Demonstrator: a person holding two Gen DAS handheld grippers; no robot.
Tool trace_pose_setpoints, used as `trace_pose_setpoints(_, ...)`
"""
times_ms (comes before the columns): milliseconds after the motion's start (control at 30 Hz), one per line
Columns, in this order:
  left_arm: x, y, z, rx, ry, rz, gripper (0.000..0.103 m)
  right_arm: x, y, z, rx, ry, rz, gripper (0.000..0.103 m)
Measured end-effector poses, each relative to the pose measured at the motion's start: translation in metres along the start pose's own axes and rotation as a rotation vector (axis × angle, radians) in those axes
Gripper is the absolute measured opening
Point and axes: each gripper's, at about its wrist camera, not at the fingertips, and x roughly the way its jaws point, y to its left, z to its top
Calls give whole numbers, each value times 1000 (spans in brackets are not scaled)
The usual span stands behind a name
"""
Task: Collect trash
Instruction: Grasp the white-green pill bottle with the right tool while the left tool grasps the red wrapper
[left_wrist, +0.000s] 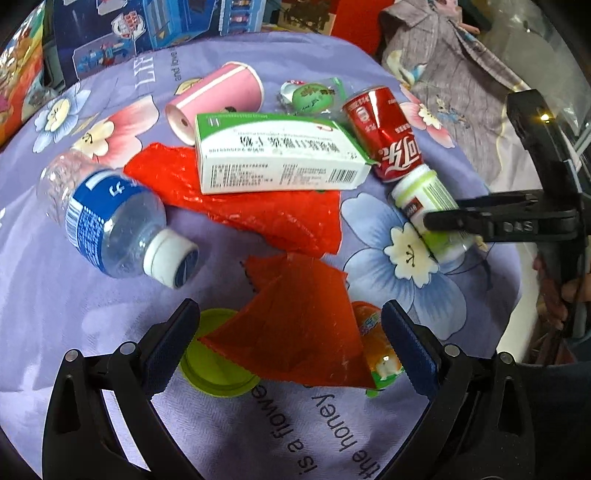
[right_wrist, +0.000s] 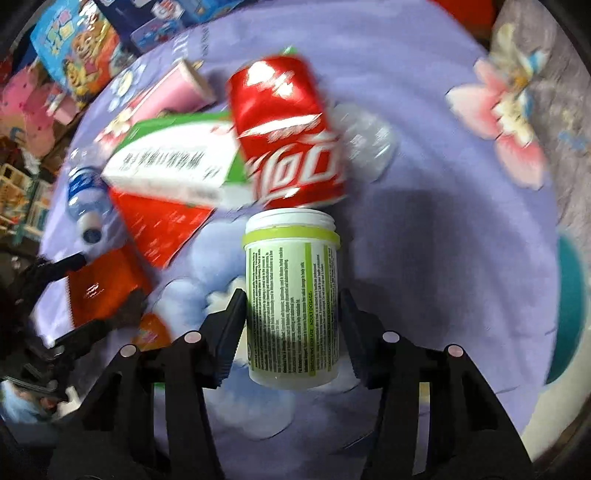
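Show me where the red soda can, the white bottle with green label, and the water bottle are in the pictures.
red soda can (right_wrist: 288, 136), right wrist view, on its dented red side.
white bottle with green label (right_wrist: 291, 295), right wrist view, on the printed label.
water bottle (left_wrist: 99, 218), left wrist view, on its blue label.

The left gripper (left_wrist: 290, 345) hangs with jaws wide over a red wrapper (left_wrist: 303, 325) – a green lid (left_wrist: 210, 369) under its edge. Beyond lie a water bottle (left_wrist: 110, 221), white box (left_wrist: 277, 155), red can (left_wrist: 380, 133) and pink cup (left_wrist: 218, 99).
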Motion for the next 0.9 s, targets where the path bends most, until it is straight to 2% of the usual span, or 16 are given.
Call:
trace_pose_setpoints(33, 1, 0, -1, -2, 0, -2, 91, 0, 2, -2, -7, 0, -4, 48)
trace_pose_setpoints(100, 4, 1, -3, 5, 15, -6, 76, -1, 6, -6, -18, 1, -17, 48)
trace_pose_setpoints(400, 17, -1, -12, 37, 40, 30, 72, 11, 11, -7, -12, 25, -8, 49)
trace_pose_setpoints(433, 16, -1, -11, 35, 37, 30, 69, 12, 12, -8, -8, 19, -7, 49)
trace_pose_setpoints(467, 15, -1, -11, 28, 33, 30, 56, 12, 12, -8, -6, 12, -8, 48)
trace_pose_setpoints(500, 14, -1, -10, 23, 29, 32, 48, 10, 12, -8, -2, 3, -5, 48)
trace_pose_setpoints(700, -2, 0, 1, -12, -8, 30, 47, -5, 9, -12, 23, -45, 50, 48)
trace_pose_setpoints(900, -15, -23, 19, 9, -30, 3, 47, -31, -17, -20, 91, -113, 71, 48)
